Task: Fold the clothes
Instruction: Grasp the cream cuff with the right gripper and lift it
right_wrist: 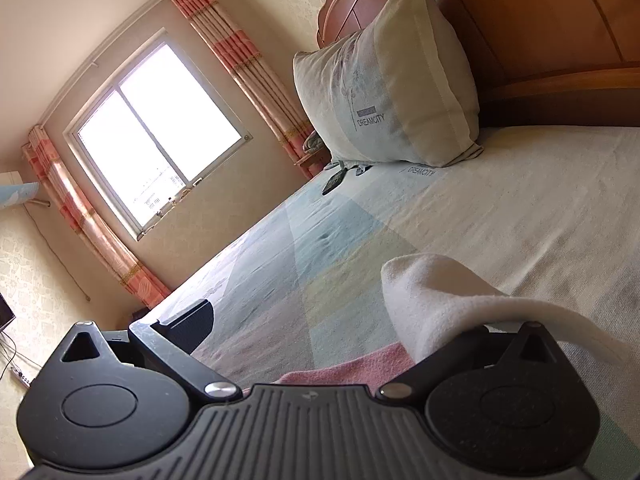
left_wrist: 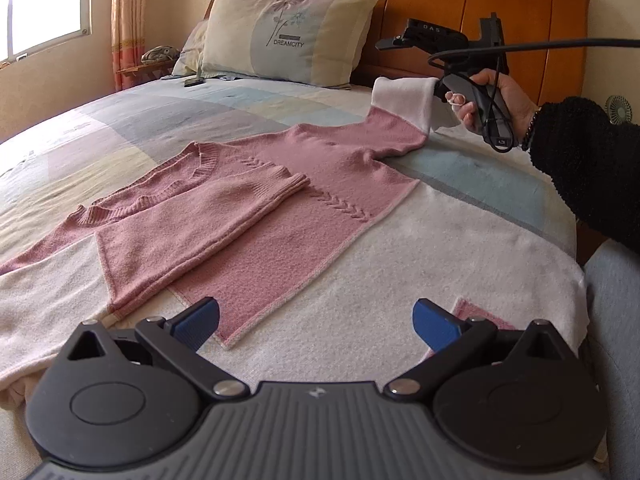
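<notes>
Left wrist view: our left hand-held gripper point(left_wrist: 316, 326) hovers spread above the pink sweater point(left_wrist: 248, 208) lying on the bed point(left_wrist: 460, 280). Our right hand-held gripper point(left_wrist: 434, 92) lifts its white cuff point(left_wrist: 404, 98); whether it pinches, we cannot tell. Soft, light, floppy knit: we would grip hems and cuffs.

Home bedroom, bed point(left_wrist: 460, 216), pillow point(left_wrist: 288, 36), curtained window point(right_wrist: 160, 136)

Your left gripper point(left_wrist: 316, 326) hangs low with its blue pads point(left_wrist: 434, 326) spread wide, nothing between them. Ahead and to its right, your right hand point(left_wrist: 494, 106) holds the right gripper point(right_wrist: 320, 332) raised, fingers apart.
</notes>
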`<action>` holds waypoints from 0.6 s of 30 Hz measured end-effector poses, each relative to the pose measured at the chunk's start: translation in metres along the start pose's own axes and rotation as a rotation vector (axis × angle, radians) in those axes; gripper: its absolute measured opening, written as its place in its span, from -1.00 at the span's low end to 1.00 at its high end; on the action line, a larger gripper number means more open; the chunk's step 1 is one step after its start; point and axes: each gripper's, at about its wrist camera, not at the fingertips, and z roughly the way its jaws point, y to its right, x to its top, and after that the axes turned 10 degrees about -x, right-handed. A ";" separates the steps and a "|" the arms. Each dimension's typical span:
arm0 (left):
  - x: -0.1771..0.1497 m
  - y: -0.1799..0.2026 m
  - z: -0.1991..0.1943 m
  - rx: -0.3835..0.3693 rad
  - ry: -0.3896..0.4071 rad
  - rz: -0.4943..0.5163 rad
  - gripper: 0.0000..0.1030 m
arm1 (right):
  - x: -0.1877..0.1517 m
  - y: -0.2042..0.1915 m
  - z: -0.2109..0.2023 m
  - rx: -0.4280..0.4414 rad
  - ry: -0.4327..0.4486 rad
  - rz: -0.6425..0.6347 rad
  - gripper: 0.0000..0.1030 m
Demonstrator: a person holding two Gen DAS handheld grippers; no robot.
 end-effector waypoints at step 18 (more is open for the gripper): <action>-0.007 0.005 -0.016 -0.008 -0.056 0.085 0.98 | 0.000 -0.103 -0.005 0.020 -0.127 -0.092 1.00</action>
